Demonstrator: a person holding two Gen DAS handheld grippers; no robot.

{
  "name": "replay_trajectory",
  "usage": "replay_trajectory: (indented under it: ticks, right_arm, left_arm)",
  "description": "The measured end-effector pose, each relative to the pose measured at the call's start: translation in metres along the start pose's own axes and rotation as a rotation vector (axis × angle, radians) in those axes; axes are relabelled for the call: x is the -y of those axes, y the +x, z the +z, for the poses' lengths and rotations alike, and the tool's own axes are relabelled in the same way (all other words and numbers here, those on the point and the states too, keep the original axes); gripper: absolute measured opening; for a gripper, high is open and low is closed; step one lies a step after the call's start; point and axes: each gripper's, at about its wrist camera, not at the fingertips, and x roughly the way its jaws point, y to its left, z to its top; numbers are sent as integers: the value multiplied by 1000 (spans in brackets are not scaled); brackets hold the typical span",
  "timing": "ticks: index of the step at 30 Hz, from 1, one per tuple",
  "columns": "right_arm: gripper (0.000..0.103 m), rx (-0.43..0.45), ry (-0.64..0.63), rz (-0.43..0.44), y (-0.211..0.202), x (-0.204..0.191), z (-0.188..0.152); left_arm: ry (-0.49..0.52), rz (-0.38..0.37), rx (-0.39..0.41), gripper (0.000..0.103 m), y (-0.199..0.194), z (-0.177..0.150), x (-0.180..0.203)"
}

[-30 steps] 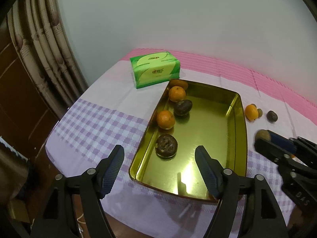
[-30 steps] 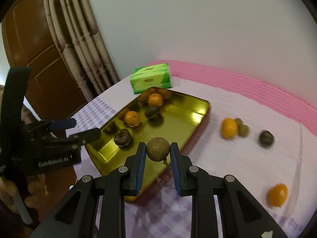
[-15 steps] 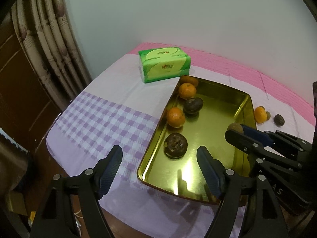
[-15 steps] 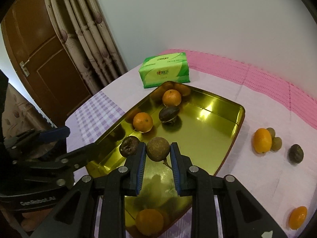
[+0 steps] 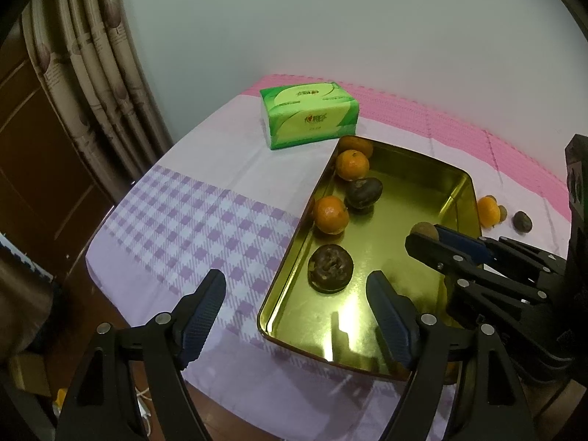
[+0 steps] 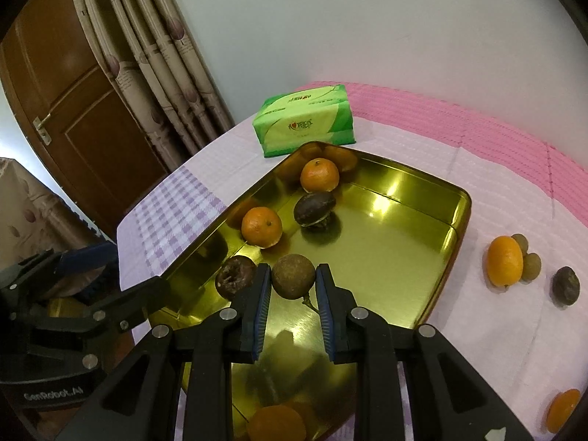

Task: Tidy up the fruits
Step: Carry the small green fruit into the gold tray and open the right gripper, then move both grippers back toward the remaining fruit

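Observation:
A gold metal tray lies on the table. In it are two oranges, a dark passion fruit and a shrivelled dark fruit. My right gripper is shut on a round brown fruit and holds it over the tray's middle. My left gripper is open and empty over the tray's near left corner. On the cloth right of the tray lie an orange, two small greenish fruits, a dark fruit and another orange.
A green tissue pack lies behind the tray. The table edge drops off at the left, with curtains and a wooden door beyond. An orange sits at the tray's near end.
My right gripper has carried the brown fruit leftward from beside the tray to over its middle. My left gripper has drawn a little left of the tray.

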Motion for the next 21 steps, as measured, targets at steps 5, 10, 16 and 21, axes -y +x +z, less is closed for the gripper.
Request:
replay_trajectory:
  ticks: [5, 10, 16, 21]
  right_arm:
    - [24, 1, 13, 16, 2, -1, 1]
    - [25, 18, 20, 23, -1, -2, 3]
    - [25, 36, 38, 29, -7, 0, 1]
    - [32, 49, 57, 31, -15, 2, -4]
  left_arm:
    - [-1, 4, -6, 80, 3, 0, -1]
    - [0, 7, -8, 81, 4, 0, -1]
    - [3, 10, -7, 82, 4, 0, -1]
    - [4, 12, -8, 82, 5, 0, 0]
